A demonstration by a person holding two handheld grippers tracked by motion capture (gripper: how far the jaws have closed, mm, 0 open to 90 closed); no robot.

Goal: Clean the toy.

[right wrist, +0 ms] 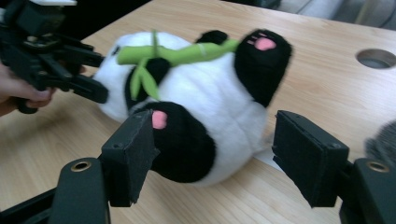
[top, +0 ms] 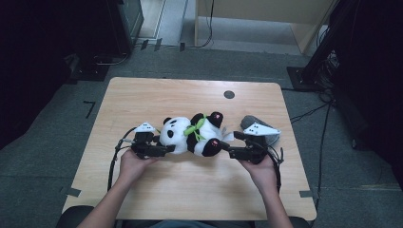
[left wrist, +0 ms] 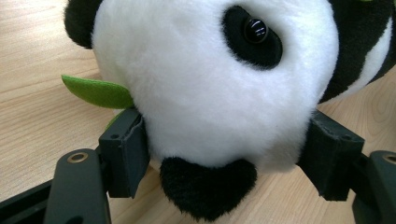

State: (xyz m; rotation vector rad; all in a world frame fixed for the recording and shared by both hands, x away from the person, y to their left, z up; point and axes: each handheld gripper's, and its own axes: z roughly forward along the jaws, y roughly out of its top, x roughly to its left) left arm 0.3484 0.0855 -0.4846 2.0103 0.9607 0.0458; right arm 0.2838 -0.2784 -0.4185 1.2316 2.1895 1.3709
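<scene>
Black-and-white plush panda (top: pixel 192 134) lies on its back on pale wood worktop (top: pixel 190 190), long axis left-right between our hands. Left hand-held gripper (left wrist: pixel 224 154) clamps its head. Right hand-held gripper (right wrist: pixel 215 154) gapes unclamped at foot end, nearer foot (right wrist: pixel 182 144) between jaws.

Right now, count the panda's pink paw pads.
2: one on the raised paw at the far side, one on the near paw beside the right tongs' pad. Others may be hidden.
</scene>
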